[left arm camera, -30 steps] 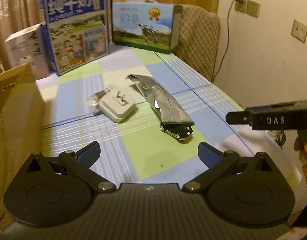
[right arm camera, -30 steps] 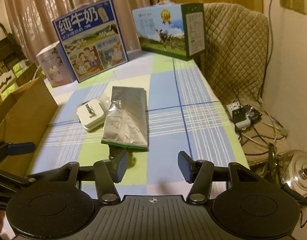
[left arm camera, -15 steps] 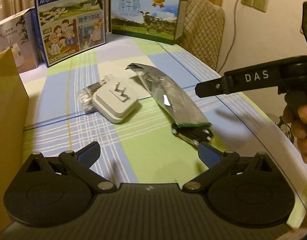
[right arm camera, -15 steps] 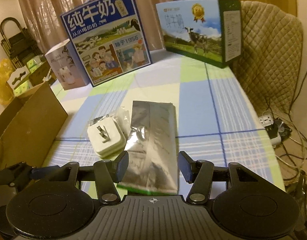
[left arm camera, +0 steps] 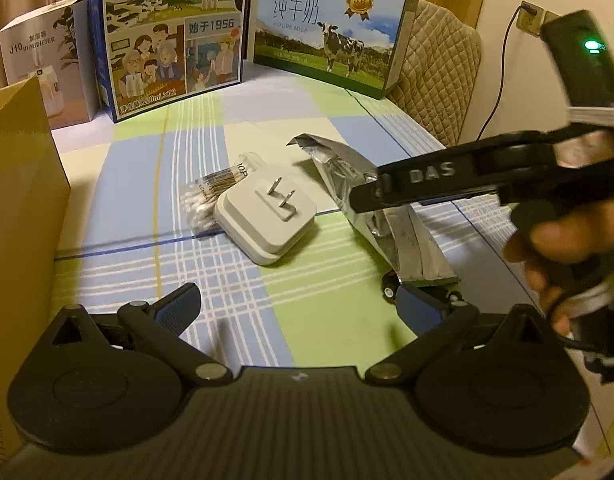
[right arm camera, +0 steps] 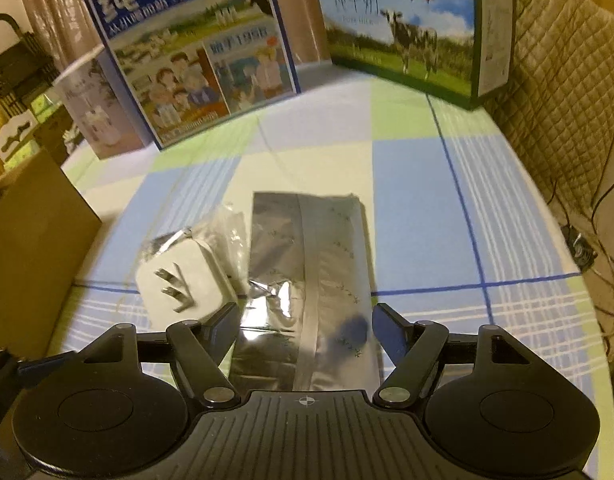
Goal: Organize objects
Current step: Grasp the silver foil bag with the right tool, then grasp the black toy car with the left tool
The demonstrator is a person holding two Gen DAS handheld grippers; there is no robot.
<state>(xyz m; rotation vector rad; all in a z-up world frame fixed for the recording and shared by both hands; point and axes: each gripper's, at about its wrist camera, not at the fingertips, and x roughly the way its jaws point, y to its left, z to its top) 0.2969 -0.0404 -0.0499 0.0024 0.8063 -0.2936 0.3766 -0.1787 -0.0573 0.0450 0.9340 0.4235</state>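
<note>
A silver foil pouch lies on the checked tablecloth, also in the left wrist view. My right gripper is open and hovers just over the pouch's near half, its fingers on either side. A white plug adapter lies prongs up left of the pouch, also in the right wrist view. A bag of cotton swabs touches its far left side. A small toy car peeks from under the pouch's near end. My left gripper is open and empty above the cloth, near the car.
A cardboard box stands along the left edge. Two milk cartons and a humidifier box line the back. A quilted chair and cables on the floor are to the right.
My right gripper has moved forward and down over the foil pouch, which now lies between its fingers. My left gripper has moved closer to the objects. Both stay open.
</note>
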